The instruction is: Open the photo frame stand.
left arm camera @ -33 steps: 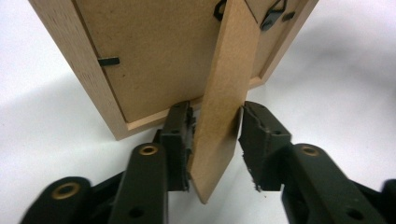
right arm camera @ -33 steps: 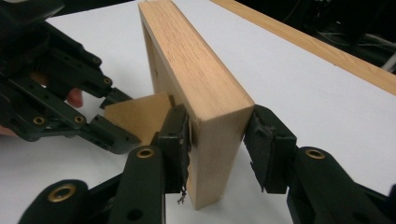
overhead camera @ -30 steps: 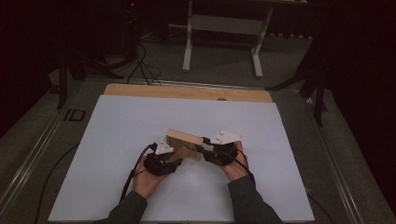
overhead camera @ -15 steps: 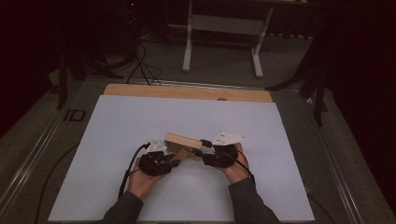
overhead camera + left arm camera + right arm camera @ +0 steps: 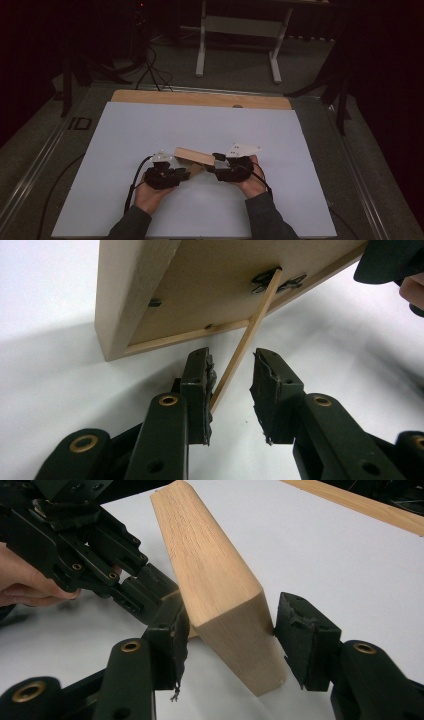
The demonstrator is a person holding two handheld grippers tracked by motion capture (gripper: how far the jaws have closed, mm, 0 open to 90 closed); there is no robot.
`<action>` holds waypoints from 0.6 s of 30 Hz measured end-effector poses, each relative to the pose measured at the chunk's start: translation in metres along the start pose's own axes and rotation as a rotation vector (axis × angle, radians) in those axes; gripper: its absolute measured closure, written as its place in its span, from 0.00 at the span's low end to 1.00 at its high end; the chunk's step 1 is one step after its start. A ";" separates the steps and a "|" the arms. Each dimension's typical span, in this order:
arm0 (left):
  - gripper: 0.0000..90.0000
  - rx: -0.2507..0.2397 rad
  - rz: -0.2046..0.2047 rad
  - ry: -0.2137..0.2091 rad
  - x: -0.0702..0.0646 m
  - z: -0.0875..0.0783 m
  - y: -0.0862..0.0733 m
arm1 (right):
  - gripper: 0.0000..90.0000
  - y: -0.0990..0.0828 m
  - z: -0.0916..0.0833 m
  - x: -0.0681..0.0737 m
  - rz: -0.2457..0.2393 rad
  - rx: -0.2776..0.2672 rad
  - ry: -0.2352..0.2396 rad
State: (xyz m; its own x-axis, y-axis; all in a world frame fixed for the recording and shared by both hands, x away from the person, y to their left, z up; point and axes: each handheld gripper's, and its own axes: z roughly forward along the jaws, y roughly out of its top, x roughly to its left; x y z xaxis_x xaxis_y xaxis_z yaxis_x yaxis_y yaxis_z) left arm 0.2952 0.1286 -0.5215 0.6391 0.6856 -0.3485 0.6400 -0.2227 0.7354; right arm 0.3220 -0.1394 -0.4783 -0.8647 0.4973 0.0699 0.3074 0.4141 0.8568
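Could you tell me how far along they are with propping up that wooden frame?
Done: the wooden frame is lifted on edge, gripped by the right gripper. In hand: the left gripper, jaws apart, straddles the thin stand leg swung out from the back. Left: planting the leg on the white table and letting go.

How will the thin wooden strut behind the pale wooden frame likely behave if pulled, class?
The thin wooden strut looks slender, so probably light and snappable under side force. It joins the pale wooden frame at a small dark metal fitting, so it likely pivots rather than lifting the frame. The left gripper straddles it, jaws open.
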 end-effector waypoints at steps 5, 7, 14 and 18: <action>0.76 0.002 -0.001 0.002 0.000 -0.001 -0.001 | 0.51 0.000 0.000 0.001 -0.008 0.007 0.006; 0.76 0.001 -0.003 -0.001 0.000 -0.001 -0.002 | 0.51 0.000 0.000 0.002 -0.014 0.009 0.008; 0.76 -0.007 -0.004 -0.002 0.000 -0.005 -0.002 | 0.45 0.000 0.001 0.005 -0.036 0.029 0.007; 0.76 -0.008 -0.001 0.003 0.000 -0.007 -0.002 | 0.41 0.000 0.000 0.007 -0.037 0.024 0.015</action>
State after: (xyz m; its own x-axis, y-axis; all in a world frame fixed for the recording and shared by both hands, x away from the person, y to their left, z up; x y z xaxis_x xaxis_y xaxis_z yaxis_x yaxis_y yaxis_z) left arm 0.2906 0.1338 -0.5192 0.6372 0.6881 -0.3472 0.6370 -0.2165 0.7399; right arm 0.3164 -0.1358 -0.4777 -0.8817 0.4695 0.0463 0.2842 0.4503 0.8464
